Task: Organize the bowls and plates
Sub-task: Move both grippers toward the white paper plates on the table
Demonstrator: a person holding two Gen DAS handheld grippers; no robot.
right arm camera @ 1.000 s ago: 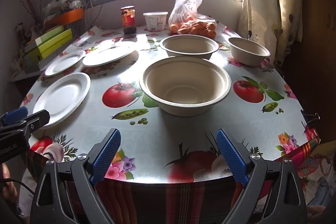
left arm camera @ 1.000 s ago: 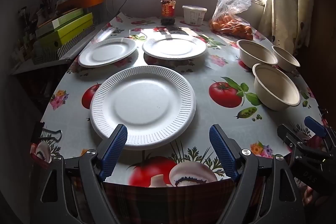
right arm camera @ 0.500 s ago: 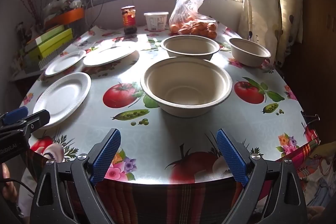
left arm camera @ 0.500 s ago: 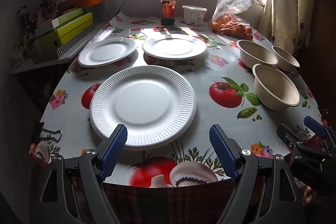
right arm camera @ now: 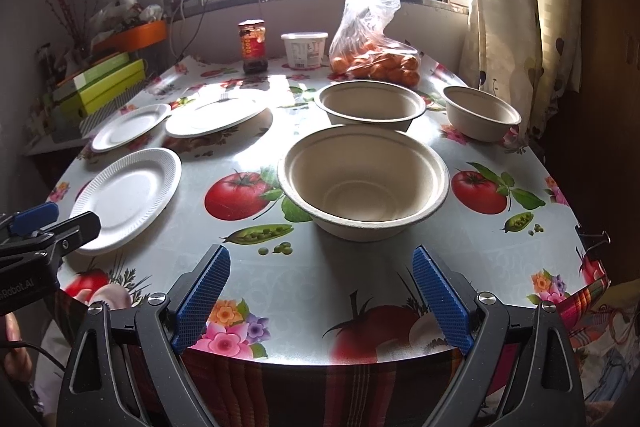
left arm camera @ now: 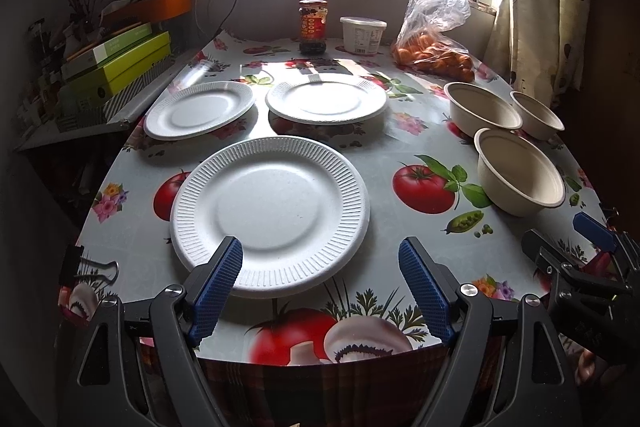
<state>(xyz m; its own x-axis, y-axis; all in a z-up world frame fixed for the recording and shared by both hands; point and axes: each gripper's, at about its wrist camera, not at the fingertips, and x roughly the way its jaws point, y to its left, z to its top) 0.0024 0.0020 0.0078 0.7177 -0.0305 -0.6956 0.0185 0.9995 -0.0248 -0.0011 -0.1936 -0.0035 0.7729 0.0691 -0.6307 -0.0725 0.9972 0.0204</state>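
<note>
Left wrist view: we see the left tongs (left arm camera: 320, 267) spread wide and empty at the near edge of the counter (left arm camera: 400, 247). Their left pad overlaps the near rim of the nearest plate (left arm camera: 270, 215); we cannot tell whether it touches. The right pad stands clear of that plate, over the printed cloth. Beyond it lie two more white plates, side by side and apart: the left plate (left arm camera: 200, 109) and the middle plate (left arm camera: 326, 99). To the right we note three beige bowls, all upright: the nearest bowl (left arm camera: 520, 171), the wide bowl (left arm camera: 482, 109) behind it, and the small bowl (left arm camera: 536, 115) at the counter's right edge. At the far end, under the window, stand a jar (left arm camera: 313, 26), a white tub (left arm camera: 363, 35) and a bag of oranges (left arm camera: 434, 39).

In the right wrist view, the right tongs (right arm camera: 320, 281) are likewise spread wide and empty, over the near edge of the counter. The nearest bowl (right arm camera: 363, 181) sits directly ahead, centred between the pads and apart from them. The wide bowl (right arm camera: 370, 105) sits just behind it, the small bowl (right arm camera: 482, 113) further right. All three plates lie on the left half, well apart from the bowls.
</note>
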